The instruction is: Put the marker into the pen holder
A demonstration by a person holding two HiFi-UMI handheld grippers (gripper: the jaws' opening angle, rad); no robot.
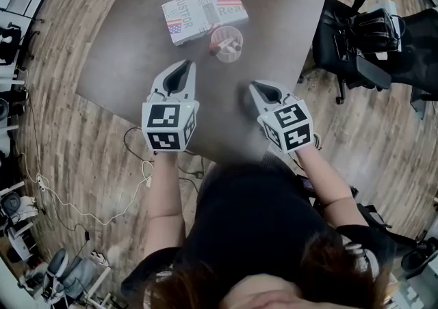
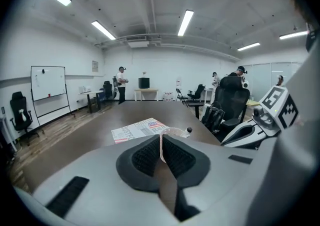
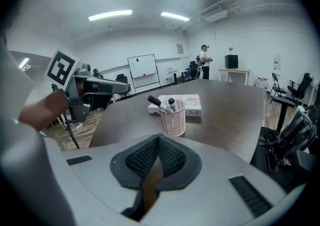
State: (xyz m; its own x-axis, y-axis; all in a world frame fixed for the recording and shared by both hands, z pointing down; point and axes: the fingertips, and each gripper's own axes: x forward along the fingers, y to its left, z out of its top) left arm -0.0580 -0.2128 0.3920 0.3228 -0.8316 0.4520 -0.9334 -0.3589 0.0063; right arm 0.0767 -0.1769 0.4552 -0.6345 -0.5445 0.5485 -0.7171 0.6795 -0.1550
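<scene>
**Head view, looking steeply down.** The left gripper (image 1: pixel 183 67) and the right gripper (image 1: pixel 256 86) are held side by side, apart from each other. Their jaws are over the near part of a dark table (image 1: pixel 130 48), and both stop short of the pen holder (image 1: pixel 227 44). The pen holder, a pale mesh cup, stands upright just beside a printed book (image 1: pixel 204 11) lying flat (a flag motif shows on its cover). Two markers (image 3: pixel 156 102) stand tilted in the holder, their dark ends above its rim.

**Left gripper view.** The ribbed pads (image 2: pixel 145 157) meet at their tips; the jaws are closed with nothing between them. The holder shows just beyond the tips.

**Right gripper view.** The jaws are likewise closed at the tips and empty. They point toward the holder, which stands clear of them on the table.

**Surroundings.** A black office chair (image 1: pixel 356 34) stands off the table's right edge, and a wood-pattern floor (image 1: pixel 89 164) surrounds the table
</scene>
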